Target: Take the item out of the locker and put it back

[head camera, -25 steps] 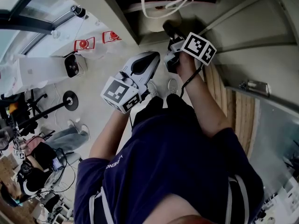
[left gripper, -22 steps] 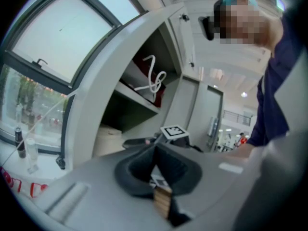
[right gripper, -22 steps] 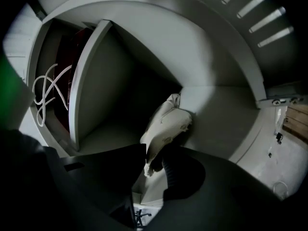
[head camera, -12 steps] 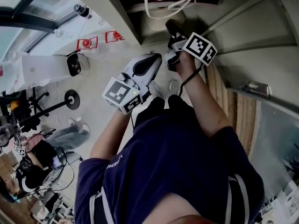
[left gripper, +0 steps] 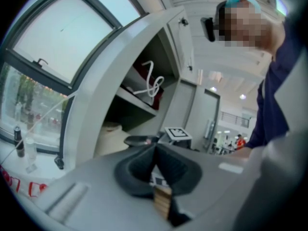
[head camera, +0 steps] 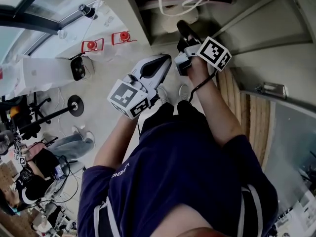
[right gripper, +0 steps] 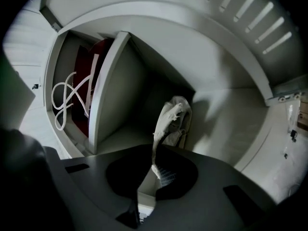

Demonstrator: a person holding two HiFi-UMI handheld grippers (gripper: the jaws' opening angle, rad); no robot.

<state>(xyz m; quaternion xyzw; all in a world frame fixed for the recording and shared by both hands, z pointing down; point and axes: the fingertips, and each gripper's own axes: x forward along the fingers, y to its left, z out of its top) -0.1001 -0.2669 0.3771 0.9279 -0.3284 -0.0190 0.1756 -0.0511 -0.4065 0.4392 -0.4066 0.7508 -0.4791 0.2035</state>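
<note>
The item is a crumpled white cloth bag (right gripper: 176,115) standing in the locker's lower compartment (right gripper: 231,119). A thin strip of it hangs down between the jaws of my right gripper (right gripper: 154,170), which are closing and pinch that strip. In the head view the right gripper (head camera: 184,29) reaches into the locker, just under the pale bag (head camera: 174,19). My left gripper (head camera: 164,60) hangs back outside the locker, shut with nothing in it. Its own view shows its closed jaws (left gripper: 155,150), with the pale bag (left gripper: 113,137) beyond them.
A shelf (right gripper: 108,90) splits the locker. The upper compartment holds a dark red bag (right gripper: 84,71) with white rope handles (right gripper: 67,97). The locker's open door (head camera: 291,132) stands at the right. Behind are a window (left gripper: 57,57) and people sitting on the floor (head camera: 44,167).
My right gripper has edged a little deeper into the locker, toward the white bag. The left gripper has hardly moved.
</note>
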